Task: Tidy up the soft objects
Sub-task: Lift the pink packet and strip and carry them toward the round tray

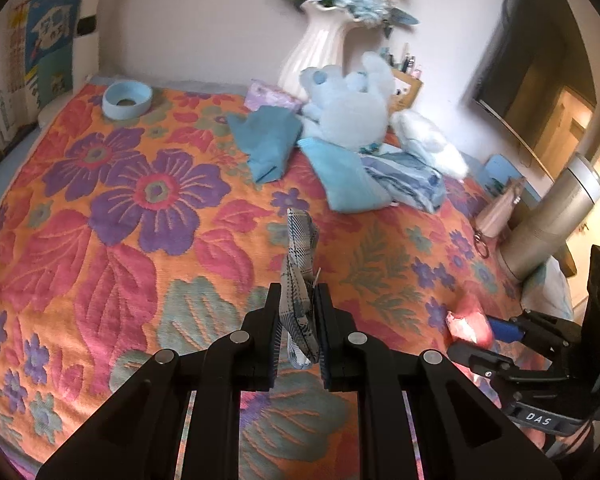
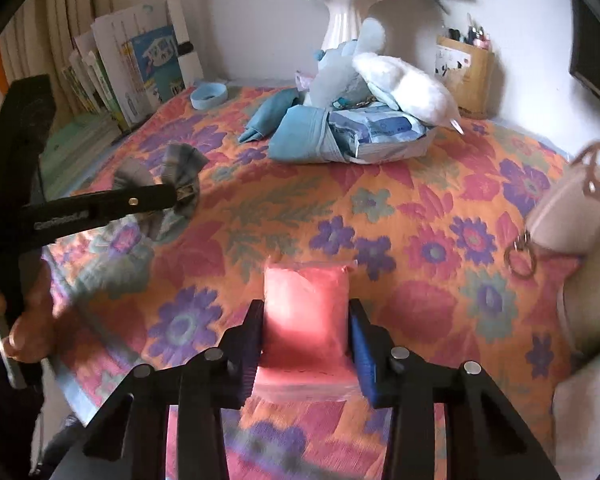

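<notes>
My left gripper (image 1: 297, 294) is shut on a blue-grey plaid fabric piece (image 1: 301, 248) that stands up between its fingers above the floral cloth (image 1: 140, 208). The right wrist view shows that fabric (image 2: 176, 172) bunched at the left gripper's tip (image 2: 179, 196), at the left. My right gripper (image 2: 306, 308) has both pads pressed on a soft pink packet (image 2: 305, 292) resting on the cloth. The left wrist view shows this packet (image 1: 469, 322) at the lower right, in the right gripper (image 1: 485, 336). At the back lies a pile of blue soft things with a light blue plush toy (image 1: 348, 108).
In the pile are teal cloths (image 1: 268, 140), a blue-printed pack (image 2: 380, 132) and a white plush (image 2: 412, 92). Behind it stand a white vase (image 1: 316, 52) and a pen holder (image 2: 466, 76). A blue bowl (image 1: 127, 99) is back left; a metal flask (image 1: 552, 224) and a pink bag (image 2: 572, 208) are at the right.
</notes>
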Demonstrator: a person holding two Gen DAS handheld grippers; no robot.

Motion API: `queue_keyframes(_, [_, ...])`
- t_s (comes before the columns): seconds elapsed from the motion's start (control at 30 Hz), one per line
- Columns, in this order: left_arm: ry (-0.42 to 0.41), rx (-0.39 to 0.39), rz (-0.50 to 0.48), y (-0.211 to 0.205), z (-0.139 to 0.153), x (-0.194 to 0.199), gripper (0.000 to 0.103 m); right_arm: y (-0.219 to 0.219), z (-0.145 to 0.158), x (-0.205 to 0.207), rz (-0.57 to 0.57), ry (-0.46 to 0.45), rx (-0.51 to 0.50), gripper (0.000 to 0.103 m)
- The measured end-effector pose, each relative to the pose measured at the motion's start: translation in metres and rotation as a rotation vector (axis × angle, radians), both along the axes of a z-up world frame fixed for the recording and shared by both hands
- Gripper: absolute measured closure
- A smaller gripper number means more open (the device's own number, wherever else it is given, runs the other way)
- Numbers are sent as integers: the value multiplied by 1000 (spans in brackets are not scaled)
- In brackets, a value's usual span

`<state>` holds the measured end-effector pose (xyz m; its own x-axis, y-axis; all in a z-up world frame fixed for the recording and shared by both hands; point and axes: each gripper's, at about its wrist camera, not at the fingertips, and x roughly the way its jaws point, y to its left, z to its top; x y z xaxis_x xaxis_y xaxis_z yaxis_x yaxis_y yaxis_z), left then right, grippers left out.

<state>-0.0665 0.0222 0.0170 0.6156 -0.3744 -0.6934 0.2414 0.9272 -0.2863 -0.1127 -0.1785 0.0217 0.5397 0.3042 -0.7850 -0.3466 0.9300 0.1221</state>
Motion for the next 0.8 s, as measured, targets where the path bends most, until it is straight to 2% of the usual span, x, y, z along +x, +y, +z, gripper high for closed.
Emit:
queue_keyframes(0.13, [-11, -91, -58, -10, 9, -14, 91, -14, 12, -13, -49, -16, 34, 64])
queue_keyframes(0.4, [-102, -119, -187, -62, 52, -42, 91, -64, 73, -45, -160, -103, 65, 64])
queue_keyframes(0.5, [-128, -116, -252, -88, 66, -54, 91, -93, 86, -56, -256, -116, 70, 64])
queue_keyframes(0.7, [-180, -100, -389, -142, 88, -82, 91, -178, 107, -85, -435, -102, 174, 64])
queue_keyframes(0.8, [-222, -56, -430, -176, 101, -99, 91, -220, 115, -104, -526, -121, 220, 64])
